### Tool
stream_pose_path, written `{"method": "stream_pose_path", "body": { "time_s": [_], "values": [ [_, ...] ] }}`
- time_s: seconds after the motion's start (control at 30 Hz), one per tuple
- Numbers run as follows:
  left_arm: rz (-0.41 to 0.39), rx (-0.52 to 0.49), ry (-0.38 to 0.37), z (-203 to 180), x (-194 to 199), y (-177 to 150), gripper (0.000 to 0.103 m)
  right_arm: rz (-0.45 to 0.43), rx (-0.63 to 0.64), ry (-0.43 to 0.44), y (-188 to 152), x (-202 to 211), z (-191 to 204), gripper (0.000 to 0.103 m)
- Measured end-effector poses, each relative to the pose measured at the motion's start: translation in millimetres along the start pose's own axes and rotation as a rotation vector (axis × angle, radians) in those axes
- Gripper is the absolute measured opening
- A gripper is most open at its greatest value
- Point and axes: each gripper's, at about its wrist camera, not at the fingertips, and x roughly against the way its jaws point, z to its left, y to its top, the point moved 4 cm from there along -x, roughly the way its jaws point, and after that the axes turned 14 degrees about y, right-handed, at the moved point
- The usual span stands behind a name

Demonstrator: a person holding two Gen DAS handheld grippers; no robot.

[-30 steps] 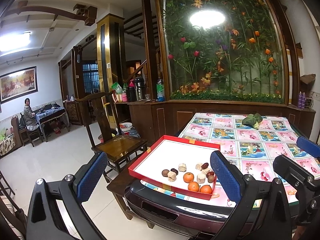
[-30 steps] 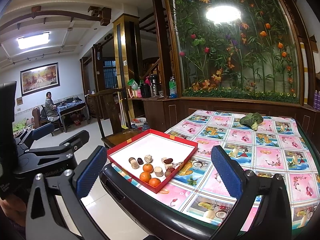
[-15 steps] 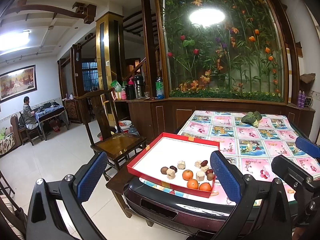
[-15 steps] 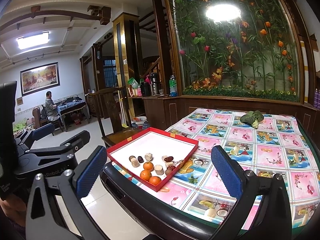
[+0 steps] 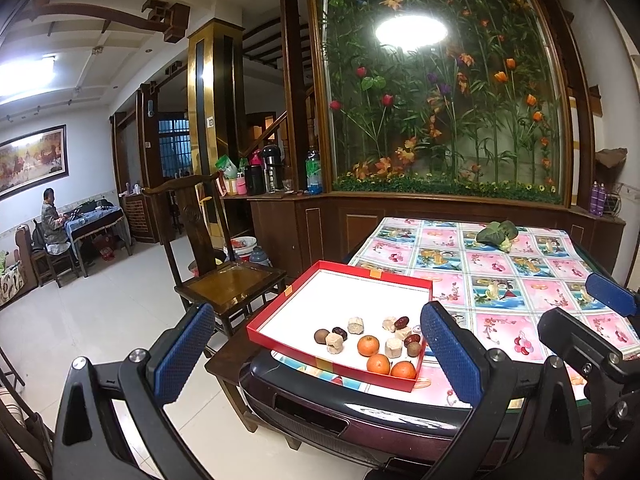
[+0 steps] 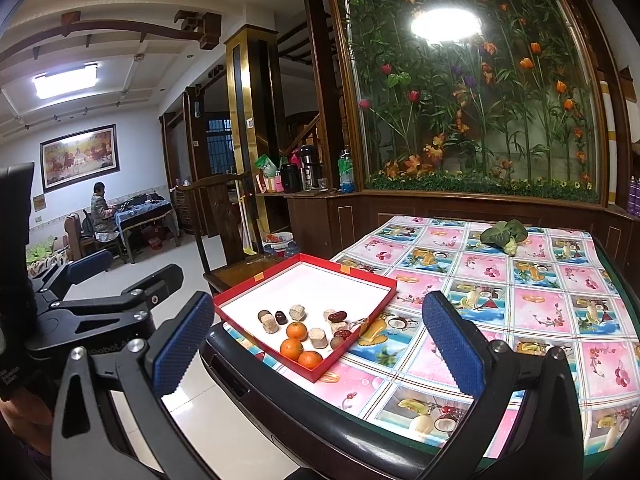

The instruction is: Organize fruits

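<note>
A shallow red tray with a white floor sits on the near left corner of the table; it also shows in the right wrist view. In its near end lie three small oranges, several beige lumps, dark red dates and brown round fruits. My left gripper is open and empty, held in the air in front of the tray. My right gripper is open and empty, also short of the tray.
The table has a pink and blue fruit-print cloth and a dark raised rim. A green leafy vegetable lies at its far side. A wooden chair stands left of the table. A glass flower partition is behind.
Both grippers have drifted slightly; the tray sits a little higher and farther left in each view. Nothing was taken hold of or let go.
</note>
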Motion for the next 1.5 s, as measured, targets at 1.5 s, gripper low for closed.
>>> {"method": "stream_pose_path", "body": {
  "time_s": [1.5],
  "values": [
    [0.035,0.001,-0.047,-4.3,-6.8,-6.9,0.103,0.011,-0.002,0.003,-8.8,-5.7,4.7,0.103]
  ]
}}
